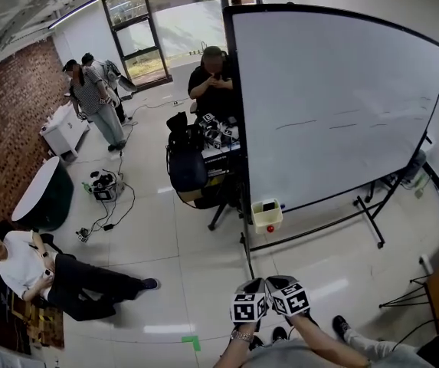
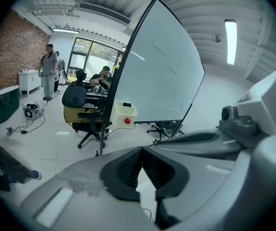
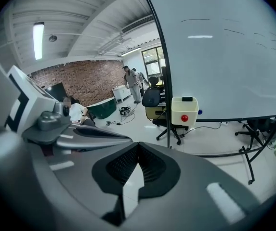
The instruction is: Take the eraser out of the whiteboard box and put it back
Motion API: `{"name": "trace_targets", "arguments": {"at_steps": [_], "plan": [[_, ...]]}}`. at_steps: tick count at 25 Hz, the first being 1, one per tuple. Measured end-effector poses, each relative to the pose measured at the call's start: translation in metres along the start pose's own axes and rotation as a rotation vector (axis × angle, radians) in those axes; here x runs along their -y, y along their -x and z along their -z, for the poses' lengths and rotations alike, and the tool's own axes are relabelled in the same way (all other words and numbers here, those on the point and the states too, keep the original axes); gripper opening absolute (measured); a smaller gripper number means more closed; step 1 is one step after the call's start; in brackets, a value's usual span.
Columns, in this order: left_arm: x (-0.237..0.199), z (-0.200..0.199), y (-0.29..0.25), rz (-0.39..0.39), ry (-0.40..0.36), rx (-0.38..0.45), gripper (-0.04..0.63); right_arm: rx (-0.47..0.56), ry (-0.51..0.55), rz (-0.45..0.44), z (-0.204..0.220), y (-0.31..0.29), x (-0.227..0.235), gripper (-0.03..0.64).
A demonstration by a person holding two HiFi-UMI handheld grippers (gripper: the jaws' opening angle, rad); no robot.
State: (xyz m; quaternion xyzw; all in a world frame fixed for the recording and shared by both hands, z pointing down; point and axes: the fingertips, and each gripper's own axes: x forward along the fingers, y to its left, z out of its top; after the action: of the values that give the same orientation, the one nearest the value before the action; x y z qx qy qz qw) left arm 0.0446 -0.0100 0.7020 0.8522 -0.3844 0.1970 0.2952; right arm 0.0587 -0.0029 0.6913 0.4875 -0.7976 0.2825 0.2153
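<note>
The pale yellow whiteboard box (image 1: 267, 216) hangs at the lower left corner of the big whiteboard (image 1: 334, 106). A dark eraser (image 1: 268, 205) sticks up out of it. In the left gripper view the box (image 2: 124, 114) bears a red knob (image 2: 127, 121), with the eraser (image 2: 126, 105) on top. The right gripper view shows the box (image 3: 184, 110) and eraser (image 3: 188, 99) ahead. My left gripper (image 1: 250, 288) and right gripper (image 1: 283, 284) are side by side low in the head view, well short of the box. Both are shut and empty, left (image 2: 141, 148) and right (image 3: 138, 144).
The whiteboard's stand legs (image 1: 372, 221) spread over the floor. Left of the box stands an office chair with a black bag (image 1: 185, 163) and a desk with a seated person (image 1: 214, 79). Another person sits on the floor (image 1: 50, 271); two stand at the back (image 1: 96, 98). Cables (image 1: 106, 205) lie about.
</note>
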Motion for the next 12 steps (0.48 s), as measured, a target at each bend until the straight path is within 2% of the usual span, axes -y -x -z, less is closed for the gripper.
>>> {"name": "trace_targets", "arguments": {"at_steps": [4, 12], "plan": [[0.013, -0.003, -0.01, 0.016, -0.031, -0.007, 0.003, 0.003, -0.035, 0.006, 0.002, 0.006, 0.015, 0.005], [0.023, -0.003, -0.021, 0.012, -0.034, -0.012, 0.003, 0.002, -0.026, 0.0, 0.001, 0.012, 0.028, 0.005]]}}
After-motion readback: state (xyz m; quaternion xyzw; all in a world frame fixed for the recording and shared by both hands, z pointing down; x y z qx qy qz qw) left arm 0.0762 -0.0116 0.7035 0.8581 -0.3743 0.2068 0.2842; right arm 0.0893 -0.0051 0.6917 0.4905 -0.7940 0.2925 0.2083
